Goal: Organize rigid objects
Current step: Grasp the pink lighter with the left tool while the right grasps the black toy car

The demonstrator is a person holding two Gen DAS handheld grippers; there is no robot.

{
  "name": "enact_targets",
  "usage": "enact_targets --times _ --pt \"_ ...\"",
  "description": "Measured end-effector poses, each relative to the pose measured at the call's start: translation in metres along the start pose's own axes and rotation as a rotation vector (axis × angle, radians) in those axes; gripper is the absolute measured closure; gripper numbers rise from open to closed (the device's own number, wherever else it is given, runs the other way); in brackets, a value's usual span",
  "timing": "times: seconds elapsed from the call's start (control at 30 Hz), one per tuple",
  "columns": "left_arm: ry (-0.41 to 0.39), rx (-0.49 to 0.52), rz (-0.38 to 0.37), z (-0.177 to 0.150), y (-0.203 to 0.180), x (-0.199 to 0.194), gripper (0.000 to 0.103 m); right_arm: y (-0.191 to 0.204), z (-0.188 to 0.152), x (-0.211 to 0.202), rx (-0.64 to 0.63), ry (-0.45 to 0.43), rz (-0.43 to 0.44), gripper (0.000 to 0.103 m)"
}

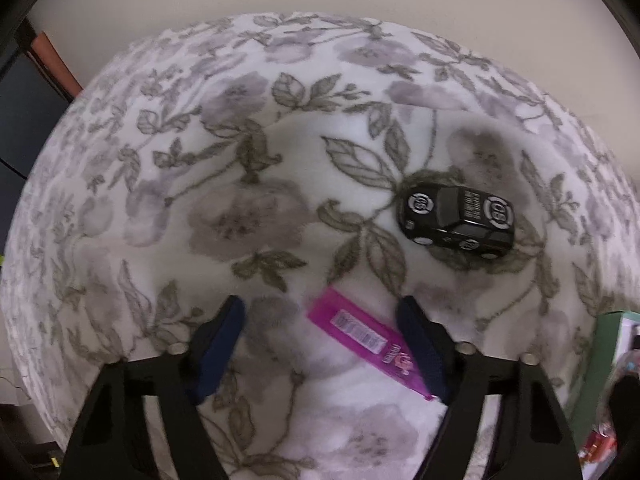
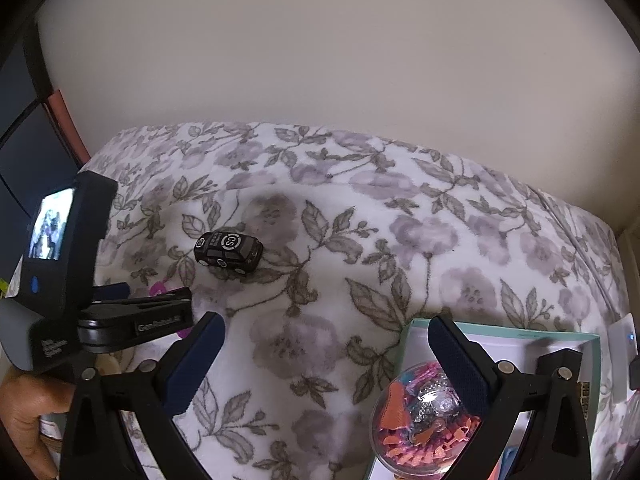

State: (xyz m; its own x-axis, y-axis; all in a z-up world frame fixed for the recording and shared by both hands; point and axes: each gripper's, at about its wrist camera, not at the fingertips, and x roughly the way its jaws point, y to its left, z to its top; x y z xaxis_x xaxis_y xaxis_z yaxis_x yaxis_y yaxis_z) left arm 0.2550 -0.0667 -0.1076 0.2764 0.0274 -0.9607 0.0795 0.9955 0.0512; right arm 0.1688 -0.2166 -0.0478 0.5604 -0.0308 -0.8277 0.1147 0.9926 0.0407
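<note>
A flat pink packet with a barcode lies slanted on the floral blanket. My left gripper points down over it, open. The packet lies between the blue pads: the right pad covers its lower end, and the left pad stands well clear of it. A black toy car with "CS" roundels sits on the blanket beyond the right finger. In the right wrist view the same car sits left of centre, beyond my open, empty right gripper. The left gripper shows at the left, with a bit of pink under it.
A teal-rimmed box at the lower right holds a clear ball filled with pink and orange confetti, partly behind my right finger. A hand grips the left tool. A plain wall rises behind the blanket.
</note>
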Motion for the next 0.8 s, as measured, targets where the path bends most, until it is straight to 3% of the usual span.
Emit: enact_targets --times 0.37,0.6,0.8 --pt "0.007 0.133 -0.034 -0.007 -0.022 -0.008 0.072 0.003 -0.002 0.004 -0.008 0.008 -0.012 0.000" --pt "-0.004 0.103 -0.044 -0.002 -0.003 -0.007 0.076 0.016 0.007 0.011 -0.043 0.008 -0.024 0.000" --pt "-0.020 -0.010 -0.012 0.001 0.038 -0.002 0.076 0.038 0.020 0.033 -0.109 0.050 -0.058 0.000"
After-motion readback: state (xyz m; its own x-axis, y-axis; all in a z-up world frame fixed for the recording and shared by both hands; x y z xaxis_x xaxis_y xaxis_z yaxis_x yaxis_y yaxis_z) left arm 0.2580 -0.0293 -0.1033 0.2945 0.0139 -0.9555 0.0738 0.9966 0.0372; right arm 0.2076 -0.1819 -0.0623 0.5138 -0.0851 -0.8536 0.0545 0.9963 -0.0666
